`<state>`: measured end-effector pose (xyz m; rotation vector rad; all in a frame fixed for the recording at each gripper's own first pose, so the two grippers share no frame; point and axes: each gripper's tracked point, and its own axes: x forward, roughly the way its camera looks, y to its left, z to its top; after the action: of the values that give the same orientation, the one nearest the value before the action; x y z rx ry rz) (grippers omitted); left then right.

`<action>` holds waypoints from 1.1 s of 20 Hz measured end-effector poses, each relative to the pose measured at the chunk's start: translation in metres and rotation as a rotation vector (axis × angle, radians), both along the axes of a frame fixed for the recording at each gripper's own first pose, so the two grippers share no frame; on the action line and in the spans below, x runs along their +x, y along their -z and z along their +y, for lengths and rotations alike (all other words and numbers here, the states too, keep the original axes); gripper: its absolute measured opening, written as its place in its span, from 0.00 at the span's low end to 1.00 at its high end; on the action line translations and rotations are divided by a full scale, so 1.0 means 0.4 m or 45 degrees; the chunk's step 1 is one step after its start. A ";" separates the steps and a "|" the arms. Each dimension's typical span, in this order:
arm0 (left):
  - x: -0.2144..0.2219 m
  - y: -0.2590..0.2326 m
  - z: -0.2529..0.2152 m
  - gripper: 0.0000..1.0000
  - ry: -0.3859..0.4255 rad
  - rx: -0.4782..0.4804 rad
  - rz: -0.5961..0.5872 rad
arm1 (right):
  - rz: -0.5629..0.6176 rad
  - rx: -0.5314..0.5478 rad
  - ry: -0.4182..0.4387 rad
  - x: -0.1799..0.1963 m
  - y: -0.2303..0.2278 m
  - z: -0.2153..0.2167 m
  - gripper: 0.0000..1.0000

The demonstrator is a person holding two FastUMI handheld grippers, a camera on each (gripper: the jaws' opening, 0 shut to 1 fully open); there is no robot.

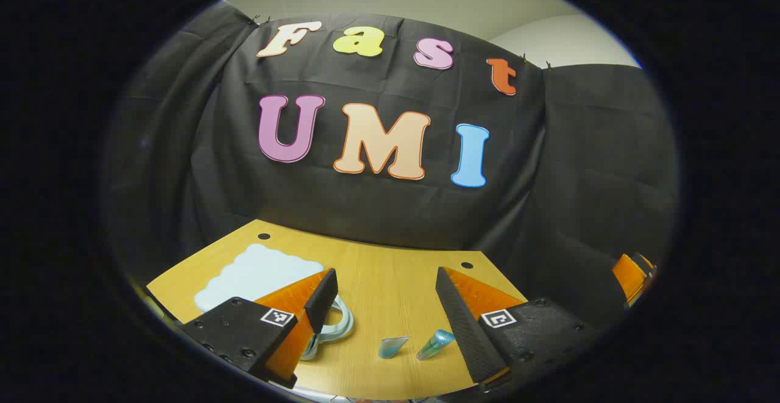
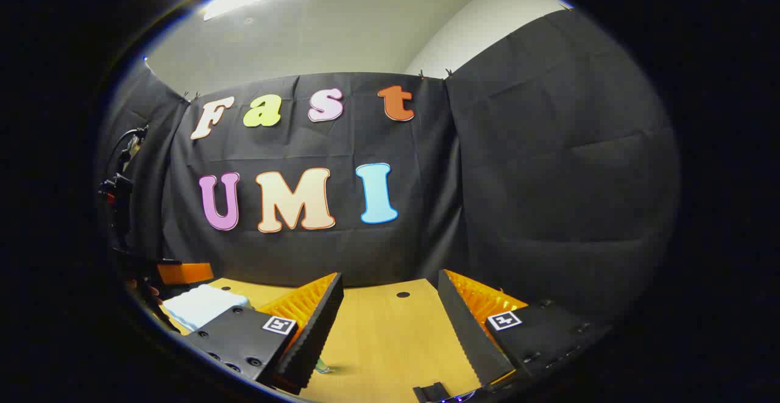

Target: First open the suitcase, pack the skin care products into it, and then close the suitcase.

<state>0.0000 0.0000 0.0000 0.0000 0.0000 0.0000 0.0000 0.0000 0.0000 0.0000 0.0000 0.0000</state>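
Observation:
In the left gripper view, a pale blue suitcase (image 1: 256,275) with a scalloped edge lies shut on the wooden table (image 1: 390,281), its handle (image 1: 339,328) facing me. Two teal skin care products lie in front: a small wedge-shaped tube (image 1: 393,346) and a slim bottle (image 1: 436,343). My left gripper (image 1: 387,308) hovers open above them, holding nothing. In the right gripper view, my right gripper (image 2: 390,324) is open over bare table (image 2: 384,336), with the suitcase (image 2: 204,305) far to its left. A bit of a teal product (image 2: 321,366) peeks past the left finger (image 2: 317,324).
The right gripper's orange finger (image 1: 631,275) shows at the right edge of the left gripper view. In the right gripper view, the left gripper (image 2: 183,273) and a hand (image 2: 149,293) sit beside the suitcase. A stand with cables (image 2: 119,189) rises at the left.

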 end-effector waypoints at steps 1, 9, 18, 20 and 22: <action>-0.007 0.002 0.002 0.95 -0.009 0.003 0.007 | 0.003 -0.005 -0.015 -0.002 0.000 0.001 0.96; -0.022 0.016 0.004 0.95 -0.109 -0.037 0.029 | 0.078 0.013 -0.165 0.015 0.034 -0.020 0.96; 0.096 0.050 0.073 0.94 -0.056 -0.022 0.157 | 0.147 -0.004 -0.186 0.065 0.096 0.059 0.98; 0.135 0.080 0.102 0.94 -0.026 -0.017 0.249 | 0.148 0.012 -0.158 0.080 0.110 0.094 0.98; 0.186 0.118 0.135 0.94 -0.005 -0.002 0.353 | 0.159 0.016 -0.140 0.097 0.133 0.127 0.96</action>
<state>0.0743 0.0542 -0.0471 -0.0017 0.2770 0.0040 0.0386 0.0508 -0.0532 0.0128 0.1248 0.1099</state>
